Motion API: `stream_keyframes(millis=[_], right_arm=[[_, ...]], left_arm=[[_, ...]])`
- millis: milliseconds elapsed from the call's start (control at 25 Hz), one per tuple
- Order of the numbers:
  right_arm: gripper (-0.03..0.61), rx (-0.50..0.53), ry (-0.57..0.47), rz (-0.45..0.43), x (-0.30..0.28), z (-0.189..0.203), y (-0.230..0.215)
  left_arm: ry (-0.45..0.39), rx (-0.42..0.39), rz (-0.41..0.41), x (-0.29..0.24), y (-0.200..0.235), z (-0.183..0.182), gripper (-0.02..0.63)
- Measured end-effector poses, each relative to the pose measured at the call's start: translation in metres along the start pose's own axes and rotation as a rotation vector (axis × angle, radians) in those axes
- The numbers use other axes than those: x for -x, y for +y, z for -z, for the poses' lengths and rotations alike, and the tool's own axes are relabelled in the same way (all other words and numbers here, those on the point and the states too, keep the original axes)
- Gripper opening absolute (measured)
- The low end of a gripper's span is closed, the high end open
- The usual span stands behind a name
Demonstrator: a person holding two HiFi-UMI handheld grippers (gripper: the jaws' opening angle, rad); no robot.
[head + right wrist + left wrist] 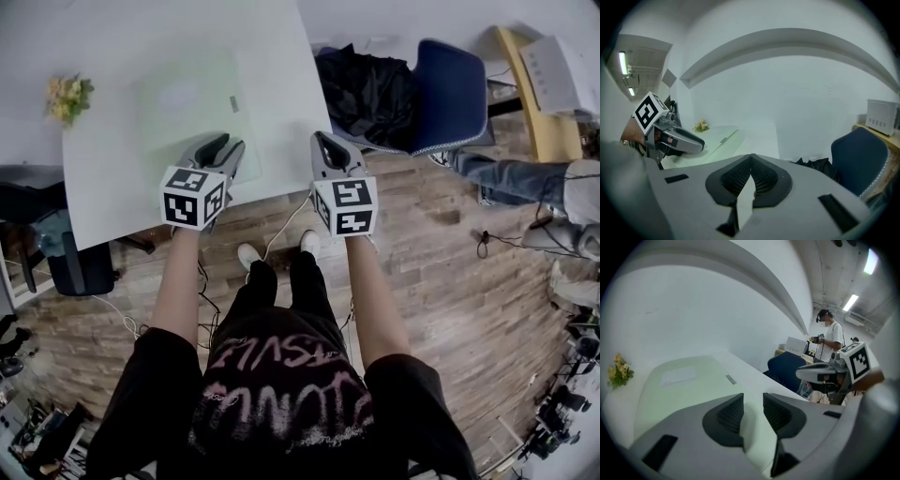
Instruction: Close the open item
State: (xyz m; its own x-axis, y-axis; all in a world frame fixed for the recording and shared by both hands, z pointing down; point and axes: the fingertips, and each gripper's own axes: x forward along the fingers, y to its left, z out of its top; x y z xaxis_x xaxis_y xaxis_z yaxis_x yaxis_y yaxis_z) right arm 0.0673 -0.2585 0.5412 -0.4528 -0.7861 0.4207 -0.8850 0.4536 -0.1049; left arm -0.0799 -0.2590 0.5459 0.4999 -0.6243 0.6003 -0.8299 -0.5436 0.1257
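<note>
A flat, pale green folder-like case (187,103) lies on the white table (112,187), with a small grey tab (233,103) near its right edge. My left gripper (223,142) hovers over the case's near right corner. In the left gripper view its jaws (753,411) stand apart with only table surface and the case (679,380) showing beyond them. My right gripper (323,141) is off the table's right edge, over the floor. Its jaws (750,161) are shut tip to tip on nothing. The case (719,136) lies to its left.
A small bunch of yellow flowers (68,97) sits at the table's left edge. A blue chair (450,94) with a black garment (366,89) stands right of the table. Another person's legs (525,183) stretch in at the right, over the wooden floor.
</note>
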Motion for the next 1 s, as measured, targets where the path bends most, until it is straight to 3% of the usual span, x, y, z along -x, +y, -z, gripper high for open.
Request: stream_keyframes(millis=[560, 1000], right_arm=[[0.009, 0.034, -0.031, -0.027, 0.000, -0.022, 0.019], [0.009, 0.044, -0.029, -0.028, 0.004, -0.025, 0.020]], left_arm=[[-0.129, 0.004, -0.020, 0.027, 0.003, -0.023, 0.130], [-0.110, 0.009, -0.021, 0.022, 0.011, -0.030, 0.136]])
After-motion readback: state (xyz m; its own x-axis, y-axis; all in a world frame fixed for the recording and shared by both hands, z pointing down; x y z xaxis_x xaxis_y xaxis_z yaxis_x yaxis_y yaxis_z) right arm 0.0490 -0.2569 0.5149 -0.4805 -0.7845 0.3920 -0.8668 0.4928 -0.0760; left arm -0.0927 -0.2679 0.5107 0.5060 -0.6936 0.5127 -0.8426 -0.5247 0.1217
